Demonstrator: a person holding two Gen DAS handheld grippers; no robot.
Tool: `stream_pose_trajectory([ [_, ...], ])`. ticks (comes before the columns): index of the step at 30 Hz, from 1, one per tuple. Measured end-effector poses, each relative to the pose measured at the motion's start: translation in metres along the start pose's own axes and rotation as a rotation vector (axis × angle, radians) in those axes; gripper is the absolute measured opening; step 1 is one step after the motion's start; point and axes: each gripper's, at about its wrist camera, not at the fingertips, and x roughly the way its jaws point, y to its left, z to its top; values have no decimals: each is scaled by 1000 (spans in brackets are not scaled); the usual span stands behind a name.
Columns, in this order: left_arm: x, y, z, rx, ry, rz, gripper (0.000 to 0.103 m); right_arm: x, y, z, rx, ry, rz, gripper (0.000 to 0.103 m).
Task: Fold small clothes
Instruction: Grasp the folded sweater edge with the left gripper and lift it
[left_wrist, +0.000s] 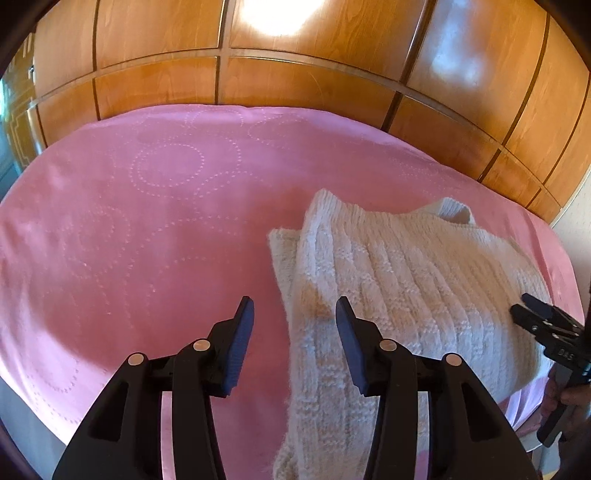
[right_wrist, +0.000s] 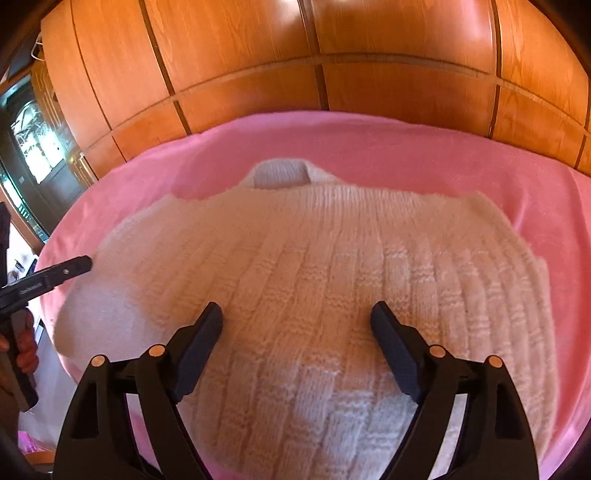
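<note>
I look down over a bed covered by a pink bedspread (left_wrist: 147, 229); a cream knitted sweater (right_wrist: 314, 266) lies flat on it, collar toward the wooden wardrobe panels (right_wrist: 258, 74) behind, its side parts folded in over the body. My left claw (left_wrist: 293, 332) hangs with its jaws parted and nothing between them; one blue pad (left_wrist: 242, 343) is over bare bedspread, the other over the sweater's folded edge. My right claw (right_wrist: 295, 339) hovers above the sweater's middle, jaws spread wide, gripping nothing. In the right wrist view the left claw's tip shows at the sweater's left edge; a person's hand (right_wrist: 24, 343) grips its handle there.
</note>
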Motion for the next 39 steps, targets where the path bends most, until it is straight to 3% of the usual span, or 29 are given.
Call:
stream_pose_trajectory([
  [10, -3, -2, -2, 8, -3, 7, 45, 12, -1, -6, 2, -14, -12, 92],
  [25, 0, -2, -5, 8, 19, -4, 45, 16, 0, -7, 4, -32, -17, 94],
  [27, 2, -2, -7, -1, 29, -11, 39, 16, 0, -8, 5, -34, -17, 94],
  [29, 5, -2, -9, -5, 51, -47, 5, 16, 0, -8, 6, -38, -17, 94],
  [36, 6, 13, -41, -124, 70, -83, 3, 16, 0, -10, 8, -43, -16, 94],
  [39, 1, 27, -37, -192, 50, -153, 4, 17, 0, -10, 9, -46, -17, 94],
])
